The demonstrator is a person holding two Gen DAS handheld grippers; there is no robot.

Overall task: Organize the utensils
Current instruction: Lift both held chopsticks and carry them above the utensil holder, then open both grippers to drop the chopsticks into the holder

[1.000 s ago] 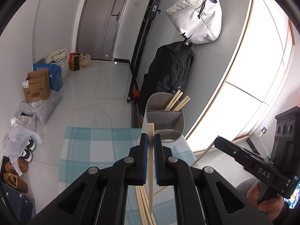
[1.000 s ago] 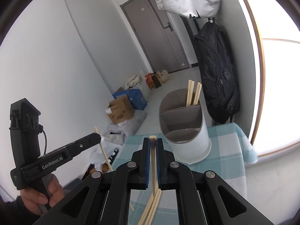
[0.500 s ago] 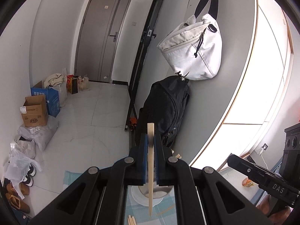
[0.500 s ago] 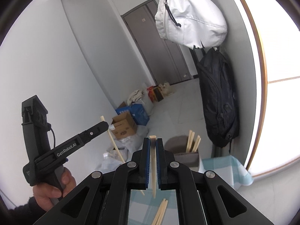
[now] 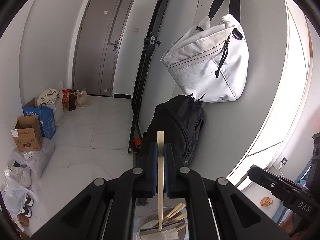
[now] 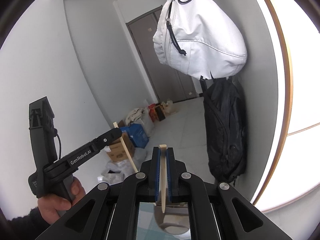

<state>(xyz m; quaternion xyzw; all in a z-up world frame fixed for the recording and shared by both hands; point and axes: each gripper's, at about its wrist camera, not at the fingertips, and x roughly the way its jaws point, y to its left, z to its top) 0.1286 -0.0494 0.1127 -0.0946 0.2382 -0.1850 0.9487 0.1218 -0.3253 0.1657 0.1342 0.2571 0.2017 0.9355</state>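
Observation:
My left gripper [image 5: 160, 150] is shut on a wooden chopstick [image 5: 160, 180] that hangs point down over the grey divided utensil holder [image 5: 148, 225], which holds several chopsticks [image 5: 175, 213]. My right gripper [image 6: 163, 154] is shut on another chopstick [image 6: 163, 184] held upright above the holder [image 6: 174, 218]. The left gripper with its chopstick also shows in the right wrist view [image 6: 114, 134]. The right gripper shows at the lower right of the left wrist view [image 5: 280, 188].
A white bag [image 5: 208, 64] and a black backpack [image 5: 180, 128] hang on the wall behind the holder. Cardboard boxes [image 5: 27, 134] and bags lie on the floor at left. A checked cloth [image 6: 146, 222] covers the table below.
Both grippers rose with their chopsticks and tilted up. The holder dropped from mid-frame to the bottom edge of both views, and the table cloth mostly left the view.

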